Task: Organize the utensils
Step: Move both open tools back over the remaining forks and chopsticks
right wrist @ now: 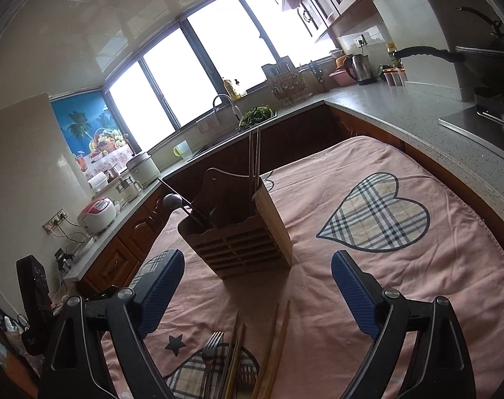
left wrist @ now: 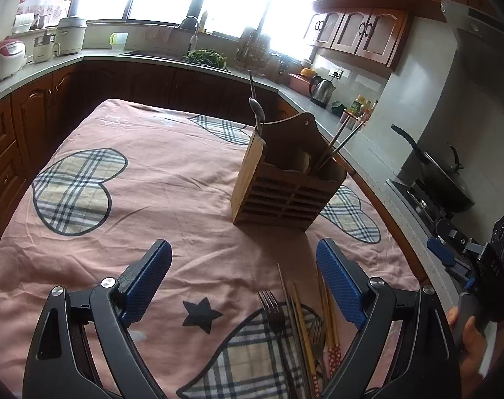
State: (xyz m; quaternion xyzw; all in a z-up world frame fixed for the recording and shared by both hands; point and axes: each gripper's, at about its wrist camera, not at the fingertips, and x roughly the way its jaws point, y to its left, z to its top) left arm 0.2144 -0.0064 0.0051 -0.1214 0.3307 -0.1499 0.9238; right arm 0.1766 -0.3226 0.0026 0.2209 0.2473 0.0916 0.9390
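Observation:
A wooden utensil holder (left wrist: 285, 186) (right wrist: 238, 232) stands on the pink cloth. A spoon (left wrist: 257, 111) and a pair of chopsticks (left wrist: 340, 141) stick out of it. Near the front edge lies a loose pile: forks (left wrist: 272, 309) (right wrist: 210, 345) and several chopsticks (left wrist: 302, 326) (right wrist: 273, 349). My left gripper (left wrist: 243, 276) is open and empty above the pile. My right gripper (right wrist: 258, 286) is open and empty, between the pile and the holder; it also shows at the right edge of the left wrist view (left wrist: 451, 256).
The pink cloth with plaid hearts (left wrist: 125, 199) (right wrist: 401, 266) covers the table. Countertops surround it, with a sink (left wrist: 165, 55), a kettle (left wrist: 321, 89), rice cookers (left wrist: 2, 60) and a wok on the stove (left wrist: 444, 179).

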